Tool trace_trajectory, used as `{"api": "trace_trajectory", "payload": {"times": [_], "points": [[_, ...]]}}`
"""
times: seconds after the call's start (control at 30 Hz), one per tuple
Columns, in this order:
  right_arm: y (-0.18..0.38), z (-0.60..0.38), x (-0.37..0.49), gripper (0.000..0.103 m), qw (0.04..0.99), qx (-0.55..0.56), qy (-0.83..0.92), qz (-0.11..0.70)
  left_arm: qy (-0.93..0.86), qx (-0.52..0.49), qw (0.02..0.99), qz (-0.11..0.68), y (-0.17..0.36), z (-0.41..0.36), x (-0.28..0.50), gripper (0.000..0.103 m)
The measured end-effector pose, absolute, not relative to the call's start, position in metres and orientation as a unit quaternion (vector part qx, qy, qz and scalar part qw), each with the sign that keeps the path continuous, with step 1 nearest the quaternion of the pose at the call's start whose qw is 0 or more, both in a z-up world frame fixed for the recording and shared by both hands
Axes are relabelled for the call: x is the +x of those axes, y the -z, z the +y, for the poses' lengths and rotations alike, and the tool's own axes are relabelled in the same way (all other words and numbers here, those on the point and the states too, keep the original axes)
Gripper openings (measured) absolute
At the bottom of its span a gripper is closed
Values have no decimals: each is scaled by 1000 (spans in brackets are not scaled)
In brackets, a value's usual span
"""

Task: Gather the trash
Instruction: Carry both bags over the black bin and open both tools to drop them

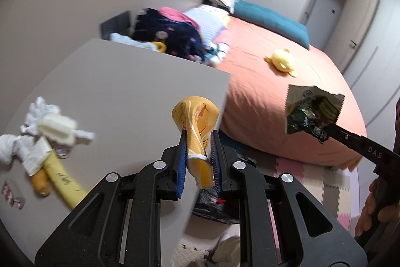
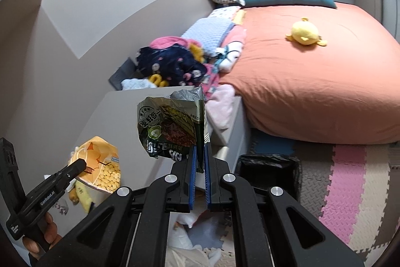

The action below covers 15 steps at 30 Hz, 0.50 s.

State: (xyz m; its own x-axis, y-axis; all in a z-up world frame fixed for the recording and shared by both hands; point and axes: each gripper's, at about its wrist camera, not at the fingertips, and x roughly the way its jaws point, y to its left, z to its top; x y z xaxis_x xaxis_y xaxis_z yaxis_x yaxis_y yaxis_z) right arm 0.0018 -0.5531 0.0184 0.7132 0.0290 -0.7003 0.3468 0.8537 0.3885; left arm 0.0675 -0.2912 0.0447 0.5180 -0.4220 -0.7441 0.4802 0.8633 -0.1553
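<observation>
My left gripper (image 1: 198,135) is shut on a yellow snack wrapper (image 1: 195,116), held above the edge of a grey bedside table (image 1: 125,81). My right gripper (image 2: 199,149) is shut on a dark green snack wrapper (image 2: 170,126), held in the air over the table's corner. The green wrapper also shows at the right of the left wrist view (image 1: 312,111), and the yellow wrapper at the lower left of the right wrist view (image 2: 102,164). Crumpled white tissues (image 1: 37,126) and a banana peel (image 1: 62,177) lie on the table's left part.
A bin lined with a black bag (image 2: 267,167) stands on the foam floor mat (image 2: 350,179) beside the table. An orange bed (image 2: 312,79) with a yellow plush toy (image 2: 305,33) fills the right. Piled clothes (image 2: 175,61) lie behind the table.
</observation>
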Motion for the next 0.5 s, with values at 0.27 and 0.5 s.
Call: {"api": "trace_trajectory", "payload": {"times": [0.27, 0.5], "points": [[-4, -588, -12, 7, 877, 269, 126, 377, 294, 72, 847, 437, -24, -348, 58, 17], [8, -612, -18, 7, 866, 271, 163, 387, 310, 97, 830, 453, -6, -379, 52, 17]]}}
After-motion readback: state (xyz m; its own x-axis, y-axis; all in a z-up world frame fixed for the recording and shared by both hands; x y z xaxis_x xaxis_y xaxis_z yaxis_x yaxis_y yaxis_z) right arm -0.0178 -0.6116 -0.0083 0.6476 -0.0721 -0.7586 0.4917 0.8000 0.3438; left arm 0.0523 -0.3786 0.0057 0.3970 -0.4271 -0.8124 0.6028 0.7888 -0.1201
